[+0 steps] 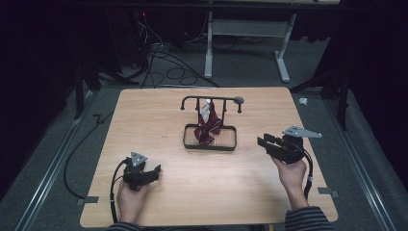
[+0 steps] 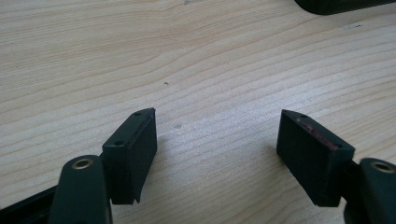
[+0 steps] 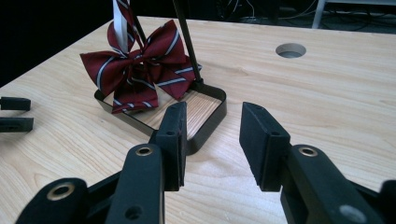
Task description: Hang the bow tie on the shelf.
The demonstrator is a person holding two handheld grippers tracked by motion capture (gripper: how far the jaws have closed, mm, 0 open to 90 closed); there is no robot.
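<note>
A dark red bow tie with pale stripes [image 1: 208, 127] [image 3: 140, 70] hangs by a white strap from the bar of a black rack. The rack rises out of a black tray [image 1: 210, 146] [image 3: 212, 123] at the table's middle, and the bow's lower part droops into the tray. My left gripper [image 1: 155, 172] [image 2: 217, 114] rests low at the front left, open over bare wood with nothing between its jaws. My right gripper [image 1: 262, 142] [image 3: 214, 107] hovers just right of the tray, open and empty, pointing at the tray's near corner.
The wooden table [image 1: 202, 192] has a round hole [image 3: 290, 50] near its far edge. Cables [image 1: 163, 67] and a desk frame [image 1: 245, 29] lie on the floor beyond. The left gripper's jaws [image 3: 14, 114] show at the left edge of the right gripper view.
</note>
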